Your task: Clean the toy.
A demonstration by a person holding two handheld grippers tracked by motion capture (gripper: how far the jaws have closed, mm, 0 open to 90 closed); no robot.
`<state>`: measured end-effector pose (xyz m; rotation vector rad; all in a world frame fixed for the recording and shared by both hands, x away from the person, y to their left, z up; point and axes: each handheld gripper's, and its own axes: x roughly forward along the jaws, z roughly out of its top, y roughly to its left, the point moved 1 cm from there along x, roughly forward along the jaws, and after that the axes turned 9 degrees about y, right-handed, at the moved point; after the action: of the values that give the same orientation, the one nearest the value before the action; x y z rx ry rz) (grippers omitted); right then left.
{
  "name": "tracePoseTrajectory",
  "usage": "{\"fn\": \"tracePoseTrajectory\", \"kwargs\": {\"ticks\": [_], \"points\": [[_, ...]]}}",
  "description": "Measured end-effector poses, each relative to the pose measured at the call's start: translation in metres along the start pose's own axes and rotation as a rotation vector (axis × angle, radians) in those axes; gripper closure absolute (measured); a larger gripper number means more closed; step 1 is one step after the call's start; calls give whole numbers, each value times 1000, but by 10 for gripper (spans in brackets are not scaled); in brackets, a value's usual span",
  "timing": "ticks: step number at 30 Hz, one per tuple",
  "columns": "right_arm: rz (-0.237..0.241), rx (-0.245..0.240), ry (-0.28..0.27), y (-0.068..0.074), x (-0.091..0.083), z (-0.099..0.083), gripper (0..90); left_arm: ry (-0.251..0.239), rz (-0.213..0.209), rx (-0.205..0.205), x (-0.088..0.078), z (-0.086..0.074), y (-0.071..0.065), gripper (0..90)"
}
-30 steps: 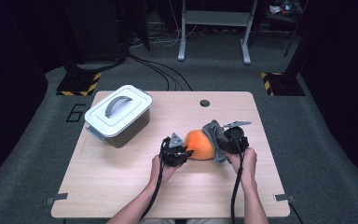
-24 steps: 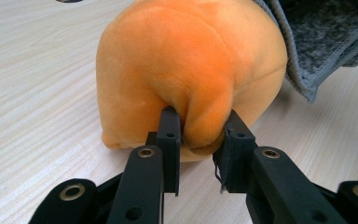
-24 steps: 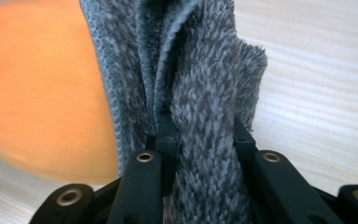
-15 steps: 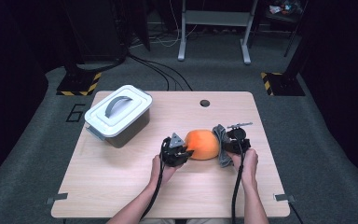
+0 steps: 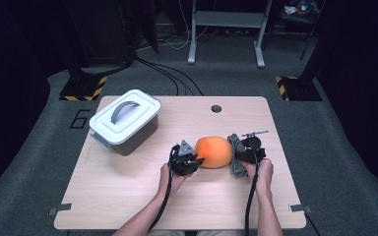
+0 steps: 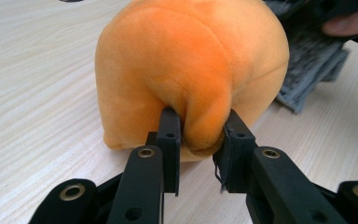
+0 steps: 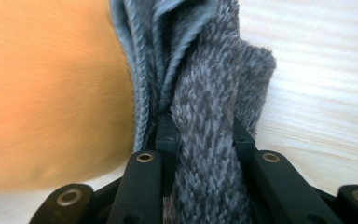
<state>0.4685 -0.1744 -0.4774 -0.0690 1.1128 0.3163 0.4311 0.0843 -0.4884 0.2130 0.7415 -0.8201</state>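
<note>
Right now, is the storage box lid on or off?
On. The white lid sits flat over the grey box, handle up, at the table's left rear.

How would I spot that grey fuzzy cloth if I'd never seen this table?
Start at the white lidded box on the wooden table, then look right to the orange plush ball. The grey cloth hangs bunched against the ball's right side, pinched in the right gripper. It is the knitted, fuzzy grey thing there.
</note>
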Motion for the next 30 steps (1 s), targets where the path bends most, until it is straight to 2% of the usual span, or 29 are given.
{"fn": "tracePoseTrajectory", "kwargs": {"ticks": [3, 4, 6, 7, 10, 11, 13, 15, 23, 25, 29, 30], "points": [[-3, -3, -53, 4, -22, -1, 724, -2, -1, -5, 0, 0, 0, 732], [-1, -19, -79, 5, -29, -1, 724, -2, 0, -5, 0, 0, 0, 732], [16, -34, -119, 10, -44, -1, 724, -4, 2, -4, 0, 0, 0, 732], [40, -54, -148, 13, -52, -1, 724, -3, 3, -2, 0, 0, 0, 732], [60, -91, -187, 26, -68, 0, 724, -1, 8, 4, 0, 1, 0, 732], [66, -121, -200, 30, -71, 1, 724, 1, 5, 3, 0, 1, 0, 732], [91, -141, -208, 40, -77, 3, 724, 2, 4, 2, 0, 2, 0, 732], [94, -179, -216, 50, -79, 6, 724, 3, 6, 1, 0, 2, 0, 732], [184, -233, -199, 77, -71, 12, 725, 2, 11, -1, 0, 4, -1, 731], [187, -253, -194, 84, -68, 13, 725, 0, 9, -2, 0, 4, -1, 731], [202, -256, -182, 91, -61, 17, 725, 6, 7, 1, 0, 4, -1, 731], [204, -271, -184, 91, -57, 18, 725, 6, 6, 2, 0, 4, -1, 732]]}}
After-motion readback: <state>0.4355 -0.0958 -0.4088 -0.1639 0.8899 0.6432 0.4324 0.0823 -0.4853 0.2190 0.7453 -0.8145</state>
